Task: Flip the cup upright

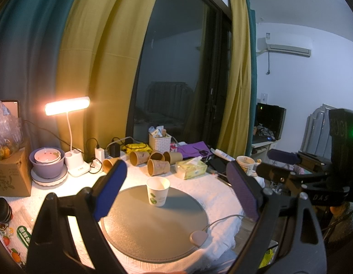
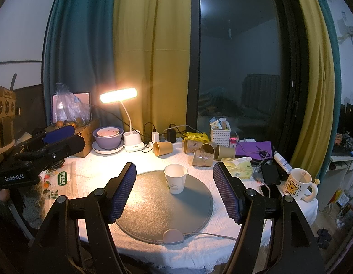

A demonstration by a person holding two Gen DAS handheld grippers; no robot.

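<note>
A white paper cup (image 1: 158,191) with a green print stands upright, mouth up, on the far part of a round grey mat (image 1: 153,223). It also shows in the right wrist view (image 2: 175,178) on the same mat (image 2: 162,207). My left gripper (image 1: 176,182) is open and empty, held back from the cup with its blue pads wide apart. My right gripper (image 2: 175,182) is open and empty too, short of the cup. The right gripper's body appears at the right of the left wrist view, and the left gripper's at the left of the right wrist view.
Several brown paper cups (image 2: 199,151) lie on their sides behind the mat. A lit desk lamp (image 2: 118,95), purple bowls (image 2: 107,138), a tissue pack (image 2: 238,167), phones (image 2: 270,175) and a cartoon mug (image 2: 298,183) crowd the table's back and right. The mat's cable plug (image 2: 173,236) lies at the front.
</note>
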